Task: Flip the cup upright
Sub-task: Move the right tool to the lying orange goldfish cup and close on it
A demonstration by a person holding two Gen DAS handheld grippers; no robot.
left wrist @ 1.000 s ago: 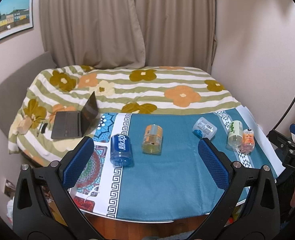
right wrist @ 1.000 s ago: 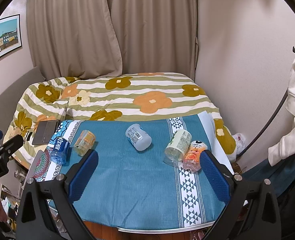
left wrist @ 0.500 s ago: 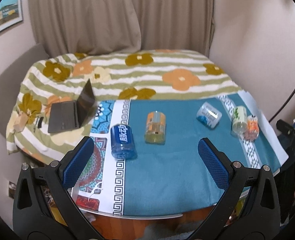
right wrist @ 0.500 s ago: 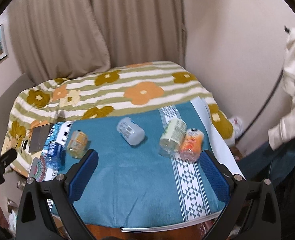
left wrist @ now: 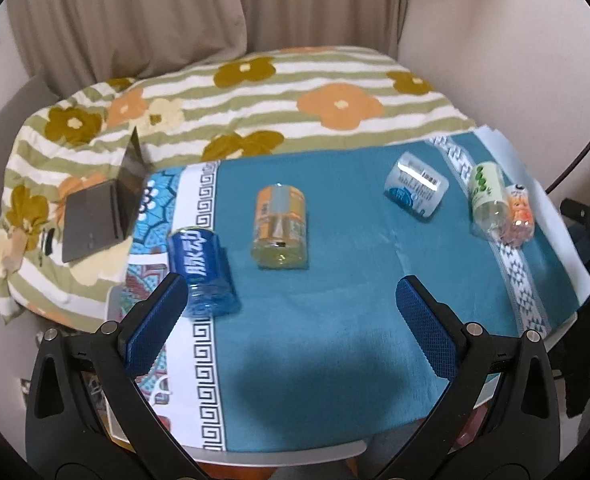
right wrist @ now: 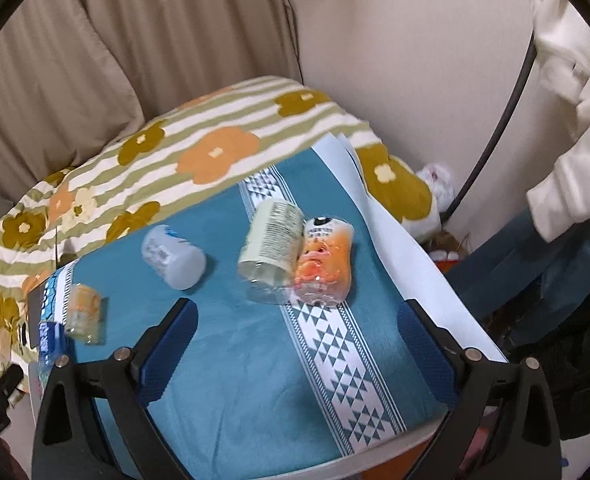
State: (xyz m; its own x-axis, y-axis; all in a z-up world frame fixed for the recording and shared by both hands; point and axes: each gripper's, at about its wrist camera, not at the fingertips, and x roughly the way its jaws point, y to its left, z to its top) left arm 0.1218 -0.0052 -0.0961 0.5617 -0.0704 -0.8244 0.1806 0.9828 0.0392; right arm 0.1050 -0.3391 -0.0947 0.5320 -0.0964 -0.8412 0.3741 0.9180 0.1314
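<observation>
Several cups lie on their sides on a teal tablecloth point(left wrist: 327, 320). From left: a blue cup point(left wrist: 201, 270), an orange-yellow cup point(left wrist: 281, 226), a pale blue-white cup point(left wrist: 415, 186), a green-white cup point(left wrist: 487, 194) and an orange cup point(left wrist: 519, 214) touching it. In the right wrist view they show as blue point(right wrist: 49, 340), orange-yellow point(right wrist: 85, 308), white point(right wrist: 173, 256), green-white point(right wrist: 271, 242) and orange point(right wrist: 325, 266). My left gripper point(left wrist: 291, 330) is open and empty, near the blue and orange-yellow cups. My right gripper point(right wrist: 295, 350) is open and empty, just in front of the green-white and orange cups.
A bed with a floral striped blanket point(left wrist: 255, 100) lies behind the table. An open laptop point(left wrist: 103, 208) sits on it at the left. Curtains point(left wrist: 135, 20) and a wall stand behind. White clothing point(right wrist: 567, 100) hangs at the right. The table's front edge point(left wrist: 295, 456) is near me.
Both grippers have moved forward and down toward the table. The cups look larger. The right gripper has swung toward the green-white and orange cups. No cup has moved.
</observation>
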